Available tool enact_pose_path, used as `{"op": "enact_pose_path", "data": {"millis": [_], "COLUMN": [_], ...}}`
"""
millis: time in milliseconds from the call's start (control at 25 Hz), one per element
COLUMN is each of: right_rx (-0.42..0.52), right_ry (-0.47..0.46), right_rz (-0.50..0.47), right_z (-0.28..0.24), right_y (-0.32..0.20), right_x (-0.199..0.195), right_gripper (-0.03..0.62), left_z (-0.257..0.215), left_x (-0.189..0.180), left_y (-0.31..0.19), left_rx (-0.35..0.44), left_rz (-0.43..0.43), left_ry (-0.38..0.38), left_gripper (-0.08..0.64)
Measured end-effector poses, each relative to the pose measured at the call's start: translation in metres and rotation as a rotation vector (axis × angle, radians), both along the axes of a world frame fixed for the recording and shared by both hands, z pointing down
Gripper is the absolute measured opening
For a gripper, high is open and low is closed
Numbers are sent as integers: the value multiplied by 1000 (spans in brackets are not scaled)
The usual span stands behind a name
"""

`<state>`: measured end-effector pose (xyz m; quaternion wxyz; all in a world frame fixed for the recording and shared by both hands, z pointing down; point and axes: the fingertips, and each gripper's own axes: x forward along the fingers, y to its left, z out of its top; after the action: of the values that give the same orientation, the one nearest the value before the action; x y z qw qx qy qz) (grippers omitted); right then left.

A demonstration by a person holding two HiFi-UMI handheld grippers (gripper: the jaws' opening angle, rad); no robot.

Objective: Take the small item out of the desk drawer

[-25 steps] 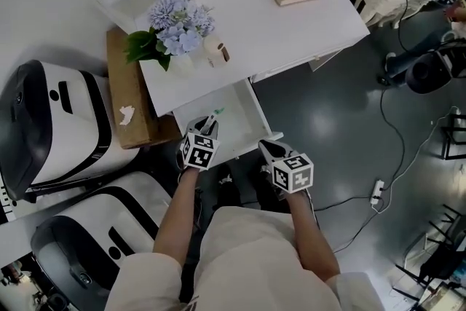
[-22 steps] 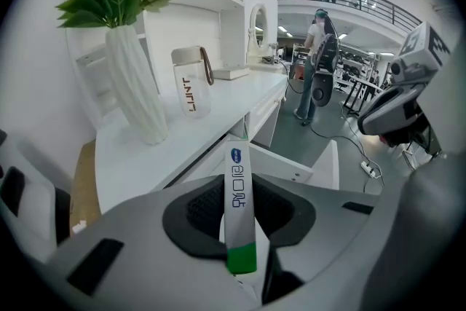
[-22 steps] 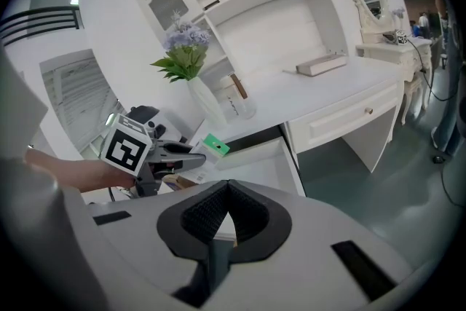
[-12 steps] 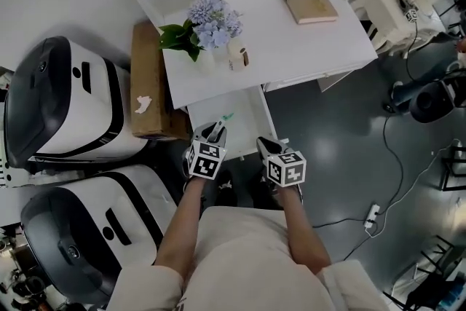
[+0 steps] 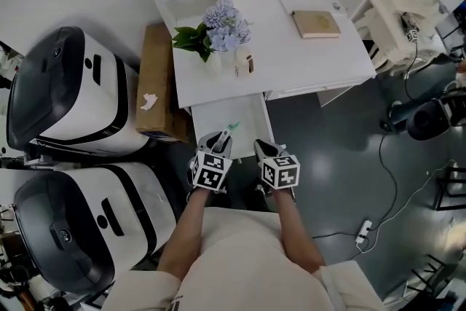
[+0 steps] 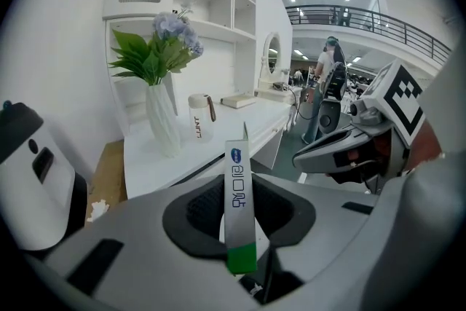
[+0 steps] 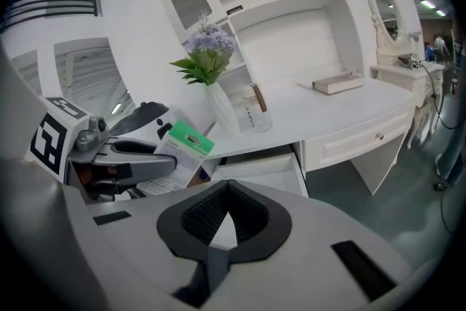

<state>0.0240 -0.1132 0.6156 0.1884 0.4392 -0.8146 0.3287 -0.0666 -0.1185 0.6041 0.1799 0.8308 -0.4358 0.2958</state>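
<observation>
While the left gripper [image 5: 221,138] pinches a slim packet [image 6: 238,193] over the open drawer's [image 5: 217,115] front, its long axis follows the jaws, pointing at the desk [image 5: 291,58]; the right gripper's [image 5: 261,148] jaws are pressed together, empty.

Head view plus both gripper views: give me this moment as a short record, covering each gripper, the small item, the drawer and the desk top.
left gripper: shut on the small box
small box: slim, white with a green end, standing upright between the jaws
right gripper: shut, nothing between the jaws
drawer: open
desk top: flower vase, cup, book
</observation>
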Motion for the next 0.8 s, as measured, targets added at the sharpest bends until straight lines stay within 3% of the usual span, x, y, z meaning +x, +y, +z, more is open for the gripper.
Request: {"op": "enact_pose_path", "data": {"millis": [280, 800], "right_rx": [37, 22], "right_ry": [13, 27], "right_rz": [-19, -13], "right_z": [-12, -8], "right_y": [-3, 10], "right_x": [0, 10], "right_gripper": [23, 23], "left_z": [3, 6], "left_x": [2, 4], "left_y": [10, 15], "left_rx": [-9, -14], "left_rz": [-2, -21], "left_ry": [8, 16], "left_gripper": [100, 100]}}
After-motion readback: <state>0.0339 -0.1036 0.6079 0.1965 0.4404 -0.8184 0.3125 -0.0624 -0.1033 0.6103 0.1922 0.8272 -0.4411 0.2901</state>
